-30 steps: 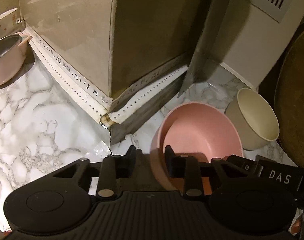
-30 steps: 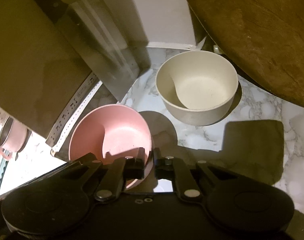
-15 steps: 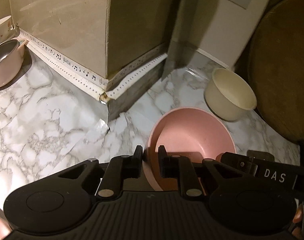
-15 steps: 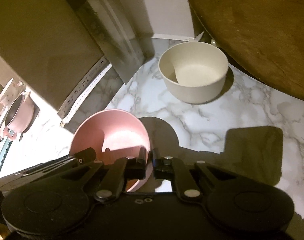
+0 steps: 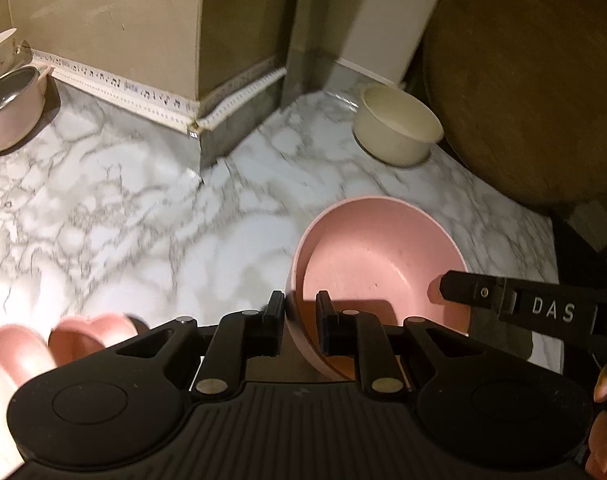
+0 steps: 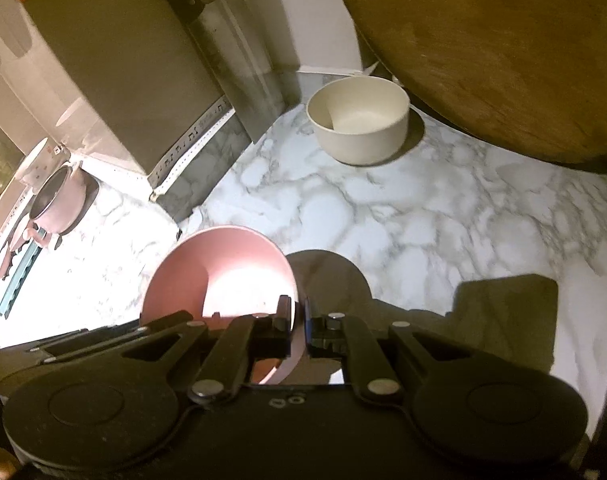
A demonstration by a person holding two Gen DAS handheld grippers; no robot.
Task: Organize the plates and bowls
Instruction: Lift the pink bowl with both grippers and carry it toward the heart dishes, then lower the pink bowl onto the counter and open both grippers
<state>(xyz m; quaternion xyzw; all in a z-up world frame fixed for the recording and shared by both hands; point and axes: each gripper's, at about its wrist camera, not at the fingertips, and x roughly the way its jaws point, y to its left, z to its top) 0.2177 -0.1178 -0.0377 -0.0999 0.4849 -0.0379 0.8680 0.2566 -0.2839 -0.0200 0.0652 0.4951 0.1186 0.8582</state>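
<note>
Pink bowl (image 5: 377, 264) tilted above marble; cream bowl (image 6: 359, 124) upright near back.

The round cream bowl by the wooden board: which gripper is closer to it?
Right, I think, but only slightly. The right gripper and the left gripper both clamp the pink bowl's rim on opposite sides, well apart from the round cream bowl.

A pink pot (image 5: 11, 108) sits far left on the marble counter (image 5: 123, 208), perhaps lidless.
</note>
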